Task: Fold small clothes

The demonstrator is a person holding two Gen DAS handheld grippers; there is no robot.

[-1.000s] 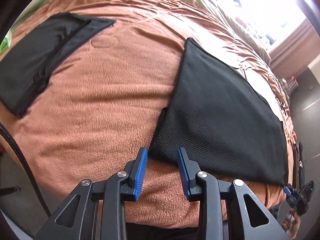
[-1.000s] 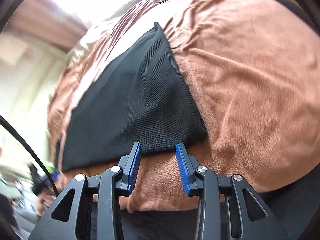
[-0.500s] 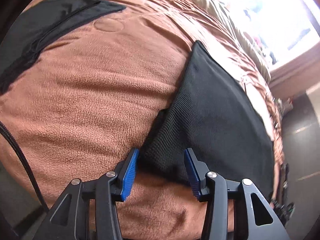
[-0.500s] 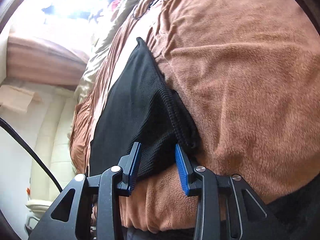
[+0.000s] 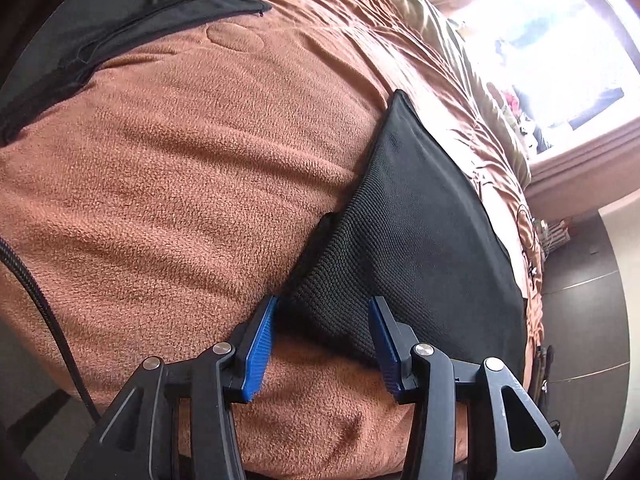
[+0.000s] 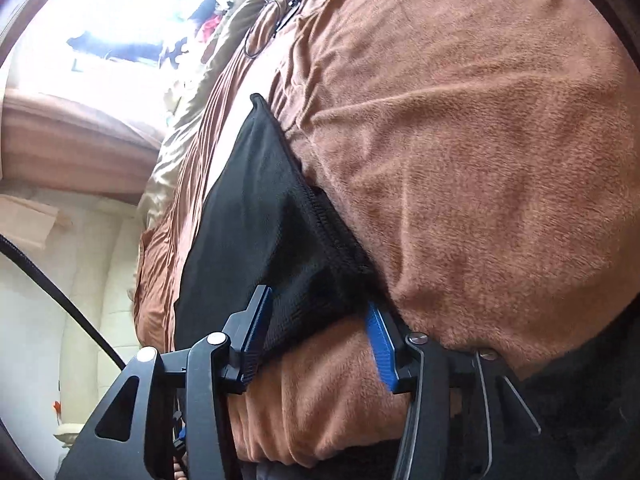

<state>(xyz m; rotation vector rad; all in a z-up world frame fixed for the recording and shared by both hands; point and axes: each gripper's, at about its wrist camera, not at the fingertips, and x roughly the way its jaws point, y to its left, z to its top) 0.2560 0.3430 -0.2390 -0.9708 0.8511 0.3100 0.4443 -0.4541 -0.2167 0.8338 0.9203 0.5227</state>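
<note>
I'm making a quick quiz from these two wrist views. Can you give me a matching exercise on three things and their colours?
Things:
1. knit cloth
2. fleece blanket
3. gripper pads

Colours:
A. blue
B. black
C. brown

Pairs: 1-B, 2-C, 3-A

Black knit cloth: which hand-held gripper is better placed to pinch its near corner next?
Probably left. The left hand-held gripper frames the black knit cloth corner squarely between open pads. The right hand-held gripper, jaws opening, has one finger buried in the brown blanket.
</note>
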